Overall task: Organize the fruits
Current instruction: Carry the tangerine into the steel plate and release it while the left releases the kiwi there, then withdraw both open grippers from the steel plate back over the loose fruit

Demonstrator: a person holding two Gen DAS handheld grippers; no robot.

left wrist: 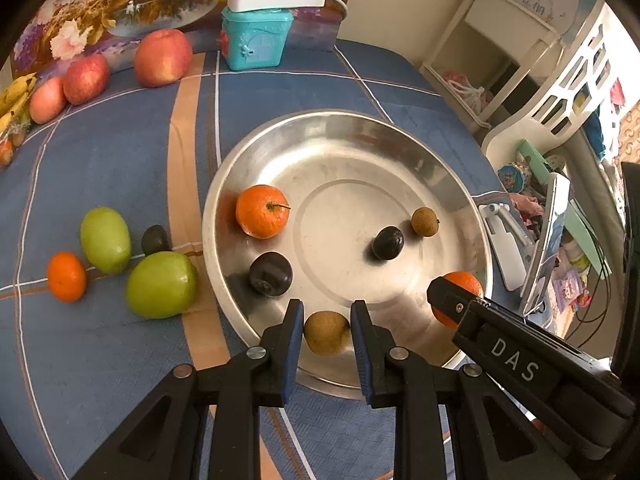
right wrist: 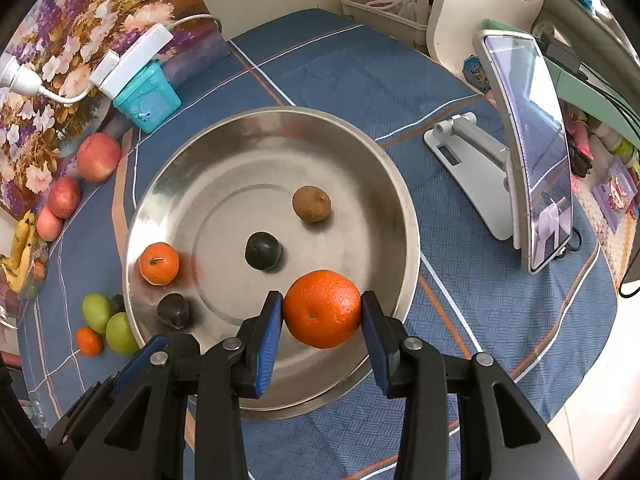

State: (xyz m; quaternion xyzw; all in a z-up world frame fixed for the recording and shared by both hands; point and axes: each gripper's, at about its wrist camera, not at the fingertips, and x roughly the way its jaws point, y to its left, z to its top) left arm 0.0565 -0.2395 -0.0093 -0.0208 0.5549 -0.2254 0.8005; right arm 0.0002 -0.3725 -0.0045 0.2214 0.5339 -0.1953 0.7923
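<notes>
A steel dish [left wrist: 348,132] [right wrist: 400,208] holds a tangerine [left wrist: 262,211] [right wrist: 159,263], two dark plums [left wrist: 271,274] [left wrist: 387,243] and a small brown fruit [left wrist: 425,221] [right wrist: 311,203]. My left gripper [left wrist: 326,330] has its pads around a brown fruit [left wrist: 326,332] over the dish's near rim; small gaps show beside it. My right gripper [right wrist: 322,312] is shut on an orange [right wrist: 322,309] above the dish's near edge; it also shows in the left wrist view [left wrist: 460,298].
Left of the dish lie two green fruits [left wrist: 105,239] [left wrist: 161,284], a tangerine [left wrist: 66,277] and a dark plum [left wrist: 155,239]. Apples [left wrist: 162,57] and bananas [left wrist: 14,100] sit at the far left. A teal box [left wrist: 256,38] stands behind; a phone on a stand [right wrist: 528,152] stands right.
</notes>
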